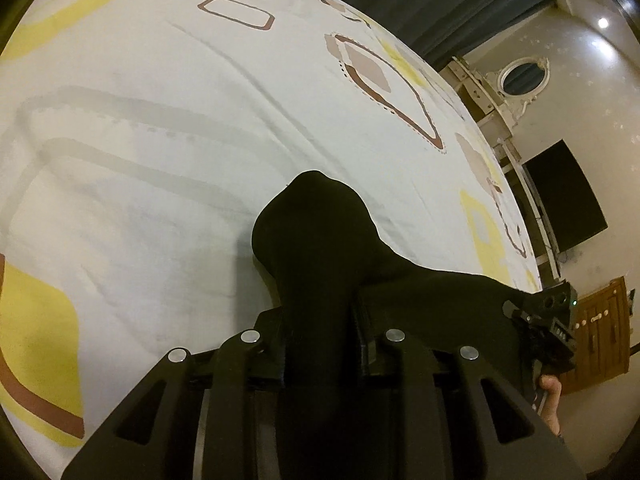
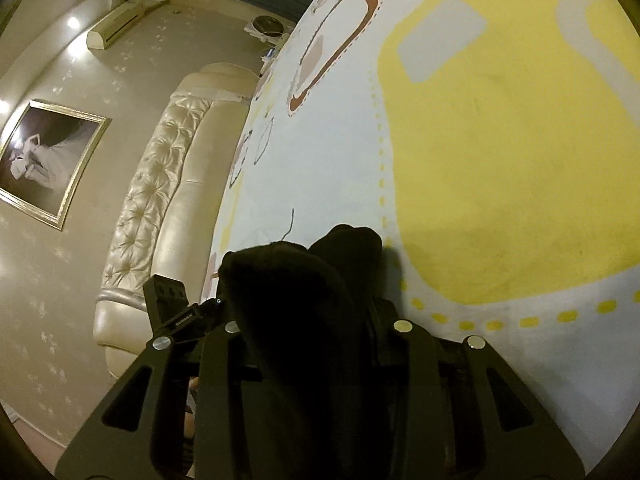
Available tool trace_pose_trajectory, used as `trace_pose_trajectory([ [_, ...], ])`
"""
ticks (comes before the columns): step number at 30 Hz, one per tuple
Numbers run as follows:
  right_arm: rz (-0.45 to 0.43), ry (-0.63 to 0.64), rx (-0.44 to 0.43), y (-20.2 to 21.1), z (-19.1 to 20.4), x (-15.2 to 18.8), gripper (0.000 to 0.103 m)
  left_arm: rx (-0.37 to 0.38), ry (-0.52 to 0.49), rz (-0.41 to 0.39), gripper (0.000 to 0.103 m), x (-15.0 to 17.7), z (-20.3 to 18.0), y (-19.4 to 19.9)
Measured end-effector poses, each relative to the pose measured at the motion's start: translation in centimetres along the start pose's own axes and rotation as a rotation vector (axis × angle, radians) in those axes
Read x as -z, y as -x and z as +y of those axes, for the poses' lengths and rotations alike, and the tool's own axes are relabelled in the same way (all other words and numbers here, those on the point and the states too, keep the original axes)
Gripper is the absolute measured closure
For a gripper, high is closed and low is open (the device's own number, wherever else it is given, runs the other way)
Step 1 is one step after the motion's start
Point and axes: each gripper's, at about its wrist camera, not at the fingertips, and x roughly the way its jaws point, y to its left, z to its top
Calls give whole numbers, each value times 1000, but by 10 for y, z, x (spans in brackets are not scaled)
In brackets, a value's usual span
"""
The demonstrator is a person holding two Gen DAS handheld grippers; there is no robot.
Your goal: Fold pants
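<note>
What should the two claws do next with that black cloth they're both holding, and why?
Probably carry it forward and lower it onto the bed sheet. Both the left claw and the right claw are clamped on bunched folds of the black pants, which bulge up above the sheet rather than lying flat. Laying them down comes before any neat fold.

Black pants (image 1: 316, 232), white bedsheet (image 1: 160, 160) with yellow, brown shapes

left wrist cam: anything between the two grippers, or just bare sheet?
Left wrist view: a taut span of the black fabric pants runs from the left gripper to the right gripper, over the patterned white bedsheet.
</note>
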Motion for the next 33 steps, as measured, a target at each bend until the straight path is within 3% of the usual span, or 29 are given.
trace_pose_trajectory([
  [14,-19,-6,-22,3,-3,2,70,32,6,-10,76,-1,4,-1],
  [18,-16,-16,-22,0,2,1,65,50,1,-7,73,-1,4,0],
  [20,-17,-40,-37,3,1,1,60,69,12,-7,65,0,6,5],
  [24,-48,-68,-39,27,5,11,37,88,26,-32,59,10,6,27],
  [26,-57,-60,-33,40,9,20,27,109,37,-39,38,22,6,44],
  [27,-55,-52,-21,45,11,25,25,118,40,-42,36,28,6,50],
  [33,-19,-30,19,68,15,67,23,117,25,-45,26,78,-2,81],
])
